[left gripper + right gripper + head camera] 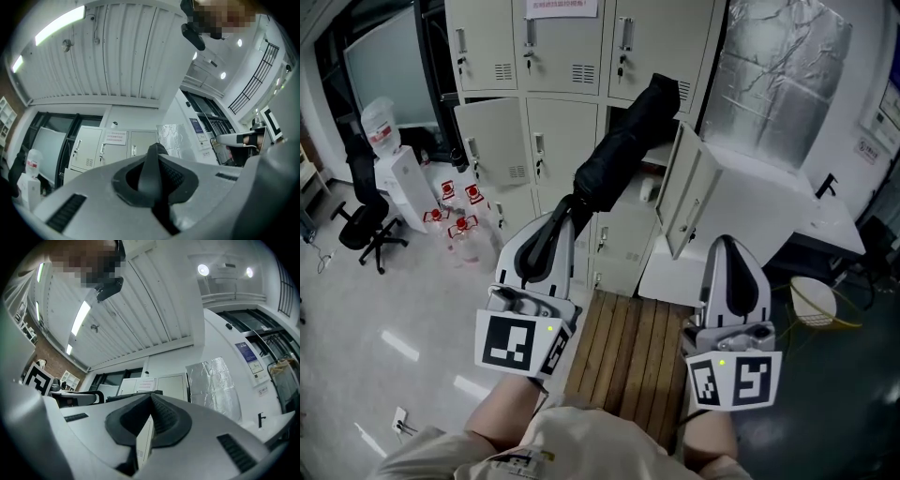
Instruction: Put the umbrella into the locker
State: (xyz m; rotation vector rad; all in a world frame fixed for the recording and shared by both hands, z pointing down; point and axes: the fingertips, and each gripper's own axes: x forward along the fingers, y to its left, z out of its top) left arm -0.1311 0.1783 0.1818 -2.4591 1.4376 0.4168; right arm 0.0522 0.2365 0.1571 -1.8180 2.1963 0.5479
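Jaws of my left gripper (561, 214) pinch the umbrella (623, 150), its handle hidden; right gripper (727, 244) pressed together, beside the door (686, 192).

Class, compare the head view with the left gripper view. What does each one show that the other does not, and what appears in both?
Only the head view shows the full length of the black umbrella pointing up at the open locker. It also shows the swung-out door, the water bottles and chair on the floor, and the wooden slats.
Only the left gripper view shows the ribbed ceiling and its strip light.
Both show the left gripper shut on the umbrella, the closed lockers with a notice, and the foil sheet.
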